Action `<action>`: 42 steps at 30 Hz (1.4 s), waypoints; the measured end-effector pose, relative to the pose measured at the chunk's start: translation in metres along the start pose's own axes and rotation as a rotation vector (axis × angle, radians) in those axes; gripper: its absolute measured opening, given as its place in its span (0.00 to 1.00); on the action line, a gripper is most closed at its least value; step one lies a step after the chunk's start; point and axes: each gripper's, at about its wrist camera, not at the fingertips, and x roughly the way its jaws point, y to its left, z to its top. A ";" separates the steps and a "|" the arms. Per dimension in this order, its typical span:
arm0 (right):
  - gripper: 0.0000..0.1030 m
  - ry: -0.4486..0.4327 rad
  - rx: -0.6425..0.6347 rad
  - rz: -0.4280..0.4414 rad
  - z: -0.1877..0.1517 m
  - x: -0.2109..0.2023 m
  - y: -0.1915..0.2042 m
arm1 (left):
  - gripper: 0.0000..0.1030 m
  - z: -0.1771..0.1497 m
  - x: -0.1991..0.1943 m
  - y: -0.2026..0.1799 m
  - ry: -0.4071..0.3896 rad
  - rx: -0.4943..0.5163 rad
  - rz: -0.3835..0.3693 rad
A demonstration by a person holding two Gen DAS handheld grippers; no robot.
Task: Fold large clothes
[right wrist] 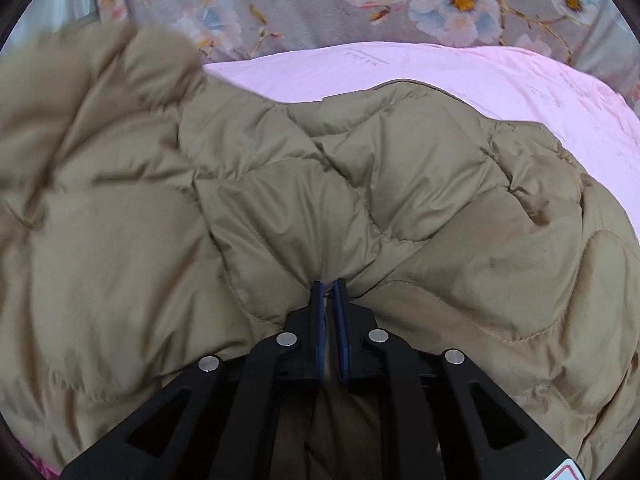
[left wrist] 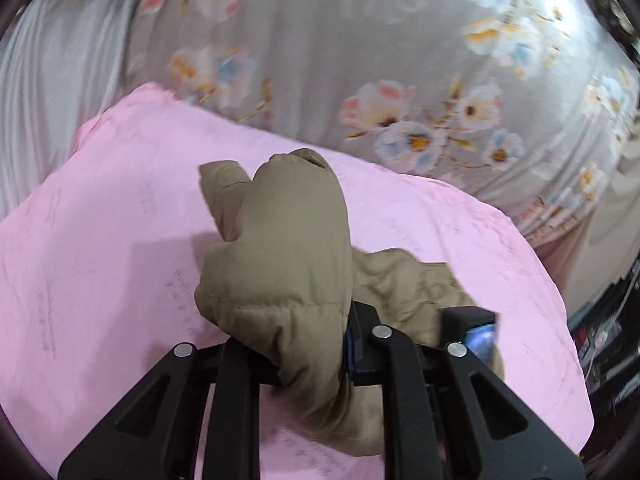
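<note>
Setting: a bed with a grey floral bedspread (left wrist: 360,52); a pink sheet (left wrist: 100,220) lies flat on top of it as the work surface.
Garment: 1 tan quilted jacket (right wrist: 360,168), padded and bulky, lies on the pink sheet and covers most of the near part of it in the right wrist view.
Left gripper (left wrist: 316,340): its jaws are drawn in on a puffy end of the jacket, probably a sleeve (left wrist: 280,232). The padding bulges up and over the fingers, so the pads themselves are mostly hidden. The sleeve end hangs clear of the sheet, and the picture is blurred.
Right gripper (right wrist: 330,312): nearly closed, with a thin pinch of the jacket's shell between its 2 blue pads at the near edge of the body. The cloth puckers toward the pinch.
Done so far: the jacket is spread on the sheet and both grippers have hold of it. No finished fold is visible.
In hand, by judgement: the sleeve is being brought across the body while the right gripper anchors the near edge.
Left to do, by judgement: lay the sleeve down, treat the other side, then fold the body. The task appears to be at an early stage.
</note>
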 end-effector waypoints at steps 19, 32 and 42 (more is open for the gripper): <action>0.05 0.104 0.098 0.290 -0.062 -0.053 -0.053 | 0.12 -0.009 0.043 -0.126 0.069 0.266 -0.093; 0.05 0.001 0.319 0.167 -0.102 -0.143 -0.175 | 0.12 -0.100 0.088 -0.200 0.324 0.435 -0.167; 0.09 -0.154 0.301 -0.087 -0.067 -0.205 -0.199 | 0.60 -0.126 0.059 -0.195 0.366 0.425 -0.236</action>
